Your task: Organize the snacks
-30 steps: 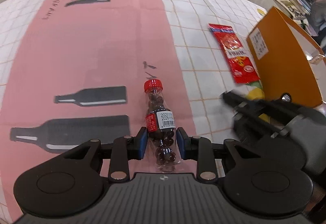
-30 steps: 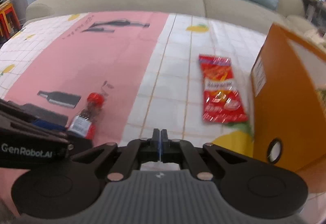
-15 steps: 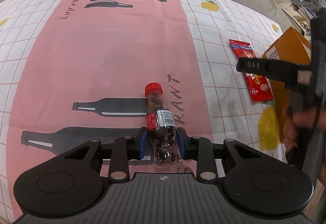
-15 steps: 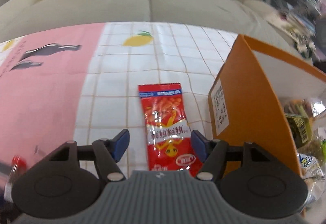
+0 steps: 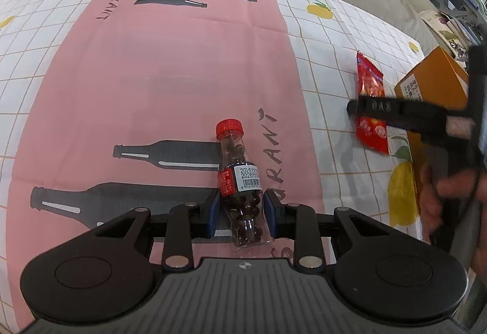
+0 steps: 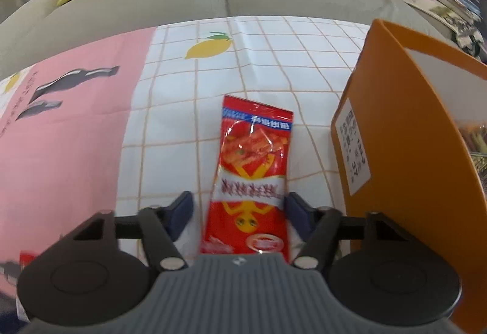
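Left gripper [image 5: 243,210] fingers [image 5: 213,212] clamp candy bottle [image 5: 240,182].

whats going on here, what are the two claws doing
A person is sorting snacks on a table with a claw in each hand. The left claw is shut on a small bottle of dark candies with a red cap. The right claw is open, its fingers either side of a red packet that lies flat on the tablecloth, not yet gripped. An orange box with snacks already in it stands just right of the packet.
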A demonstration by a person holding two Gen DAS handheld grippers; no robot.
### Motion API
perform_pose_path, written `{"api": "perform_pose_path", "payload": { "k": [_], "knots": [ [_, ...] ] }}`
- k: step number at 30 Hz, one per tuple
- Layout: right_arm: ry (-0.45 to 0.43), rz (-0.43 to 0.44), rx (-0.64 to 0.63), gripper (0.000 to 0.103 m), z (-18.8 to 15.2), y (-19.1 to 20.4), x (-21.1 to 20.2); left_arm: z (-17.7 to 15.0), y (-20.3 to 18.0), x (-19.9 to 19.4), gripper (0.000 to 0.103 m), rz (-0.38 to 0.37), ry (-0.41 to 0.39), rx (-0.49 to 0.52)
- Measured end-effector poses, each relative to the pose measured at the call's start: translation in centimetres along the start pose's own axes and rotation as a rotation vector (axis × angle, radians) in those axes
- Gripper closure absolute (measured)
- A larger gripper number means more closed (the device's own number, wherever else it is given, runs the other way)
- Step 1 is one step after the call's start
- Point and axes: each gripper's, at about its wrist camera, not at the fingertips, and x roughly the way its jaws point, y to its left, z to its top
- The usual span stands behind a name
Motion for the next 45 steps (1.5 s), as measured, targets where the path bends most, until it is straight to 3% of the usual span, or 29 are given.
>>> {"api": "perform_pose_path", "payload": {
  "k": [6,11,15,20,24,28,30,32,35,38,45],
  "knots": [
    [0.000,0.084,-0.107,0.046,-2.8,1.6,-2.1,-0.2,-0.1,-0.1,0.069,0.007,-0.002,-0.007],
    [-0.013,0.130,-0.121,0.046,-3.8,2.1,-3.6,-0.3,-0.1,-0.2,0.069,0.012,-0.001,-0.011],
    [-0.063,0.069,-0.107,0.030,-3.4,1.7,-3.6,-0.3,-0.1,-0.1,0.069,0.013,-0.002,-0.013],
    [0.002,0.102,0.008,0.022,-2.3,0.5,-1.6,-0.3,0.0,0.0,0.069,0.010,0.000,-0.026],
    [-0.011,0.093,-0.007,0.020,-2.1,0.9,-1.1,-0.2,0.2,0.2,0.066,0.002,0.013,-0.048],
    [-0.024,0.057,-0.079,0.033,-2.4,1.8,-1.2,-0.2,0.2,0.1,0.066,0.007,-0.002,-0.046],
    [-0.040,0.060,-0.105,0.037,-2.8,2.0,-1.5,-0.1,0.1,0.2,0.062,0.014,-0.007,-0.056],
    [-0.049,0.070,-0.121,0.044,-3.2,2.0,-1.9,0.1,0.1,0.2,0.053,0.015,-0.012,-0.066],
    [-0.054,0.081,-0.143,0.054,-3.8,2.1,-2.5,0.2,-0.3,0.4,0.052,0.020,-0.016,-0.060],
    [-0.055,0.091,-0.159,0.058,-4.7,2.2,-3.2,0.0,-0.8,0.4,0.066,0.045,-0.020,-0.017],
    [-0.022,0.120,-0.120,0.069,-5.8,2.0,-4.6,-0.4,-1.1,0.3,0.069,0.066,-0.031,0.021]
  ]
}}
